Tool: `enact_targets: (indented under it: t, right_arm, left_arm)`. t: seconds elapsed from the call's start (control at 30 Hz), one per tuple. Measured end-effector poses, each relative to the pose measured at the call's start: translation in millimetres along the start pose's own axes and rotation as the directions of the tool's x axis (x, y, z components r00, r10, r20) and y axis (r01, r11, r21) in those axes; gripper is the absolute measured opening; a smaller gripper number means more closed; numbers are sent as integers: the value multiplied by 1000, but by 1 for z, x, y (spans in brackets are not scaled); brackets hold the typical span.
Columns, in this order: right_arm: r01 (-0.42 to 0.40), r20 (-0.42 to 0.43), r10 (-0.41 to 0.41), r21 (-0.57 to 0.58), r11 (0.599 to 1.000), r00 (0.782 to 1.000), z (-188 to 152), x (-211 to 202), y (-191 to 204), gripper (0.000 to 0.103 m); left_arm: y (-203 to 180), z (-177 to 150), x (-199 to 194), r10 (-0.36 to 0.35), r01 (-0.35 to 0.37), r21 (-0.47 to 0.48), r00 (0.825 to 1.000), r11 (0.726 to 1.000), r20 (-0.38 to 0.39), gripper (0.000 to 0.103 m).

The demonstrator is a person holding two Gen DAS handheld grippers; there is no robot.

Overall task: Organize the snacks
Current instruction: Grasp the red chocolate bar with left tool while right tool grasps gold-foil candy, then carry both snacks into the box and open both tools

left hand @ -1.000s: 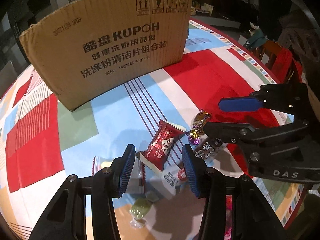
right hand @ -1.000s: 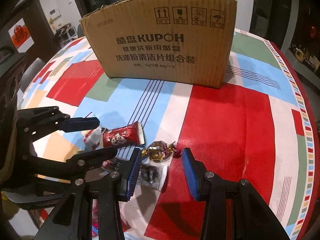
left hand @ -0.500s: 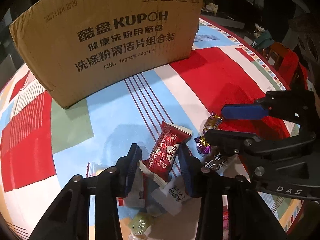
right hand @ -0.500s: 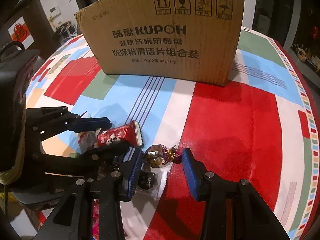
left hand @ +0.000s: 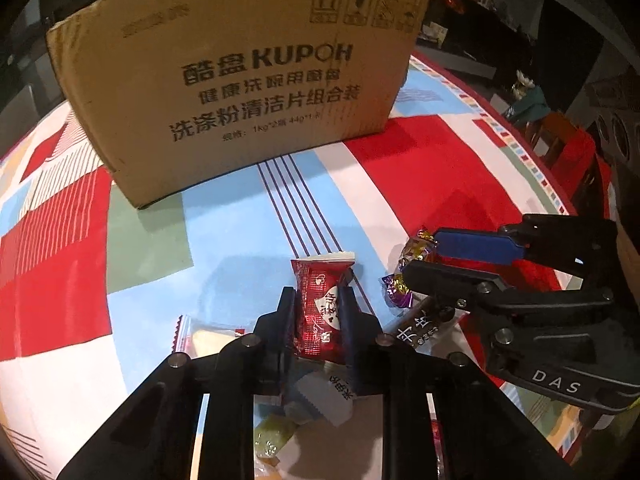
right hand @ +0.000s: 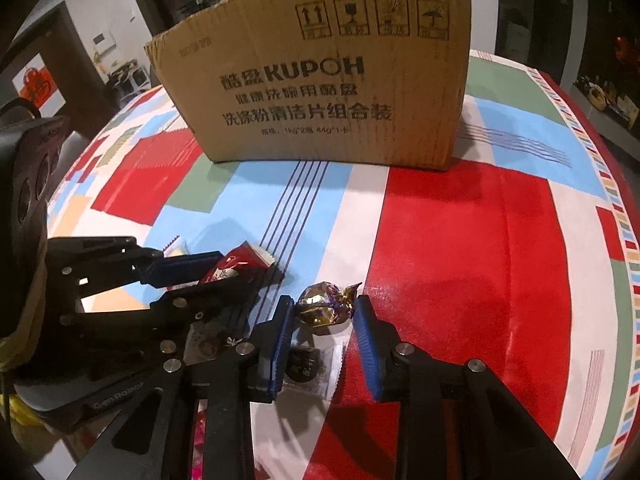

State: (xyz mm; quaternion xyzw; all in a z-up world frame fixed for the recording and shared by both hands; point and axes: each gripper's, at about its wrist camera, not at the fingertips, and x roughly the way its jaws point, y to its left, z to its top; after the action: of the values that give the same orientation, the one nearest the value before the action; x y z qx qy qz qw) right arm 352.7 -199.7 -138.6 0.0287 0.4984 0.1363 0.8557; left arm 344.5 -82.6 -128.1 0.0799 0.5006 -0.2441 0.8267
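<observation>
My left gripper (left hand: 318, 300) is shut on a red snack packet (left hand: 320, 304), its blue pads pressing both long sides; the packet also shows in the right wrist view (right hand: 234, 266). My right gripper (right hand: 324, 312) is open, its jaws on either side of a gold and purple foil candy (right hand: 324, 306), which also shows in the left wrist view (left hand: 414, 250) between the right gripper's fingers (left hand: 472, 246). A brown cardboard box (left hand: 236, 80) printed KUPOH stands upright farther back (right hand: 320, 88).
Several more wrapped snacks lie under the grippers: a dark packet (right hand: 308, 364), a clear packet (left hand: 208, 338), a white one (left hand: 328, 396), a green candy (left hand: 272, 436). The round table has a red, blue and white cloth (right hand: 460, 240). A chair (left hand: 560, 144) stands beyond the edge.
My left gripper has closed on the red packet. My right gripper has moved forward so the foil candy sits between its jaws, which have narrowed a little.
</observation>
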Motion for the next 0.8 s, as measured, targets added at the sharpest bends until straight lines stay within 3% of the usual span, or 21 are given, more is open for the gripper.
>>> enact_targets:
  t: [0.5, 0.8]
  right_arm:
    - [2, 110, 0, -18, 1000, 994, 4, -49, 16, 32]
    - [-1, 223, 4, -15, 1000, 975, 12, -95, 24, 32]
  left_arm:
    - [-1, -3, -65, 7, 0, -66, 993, 998, 118, 22]
    - [-9, 6, -118, 44, -29, -74, 974, 997, 221, 22]
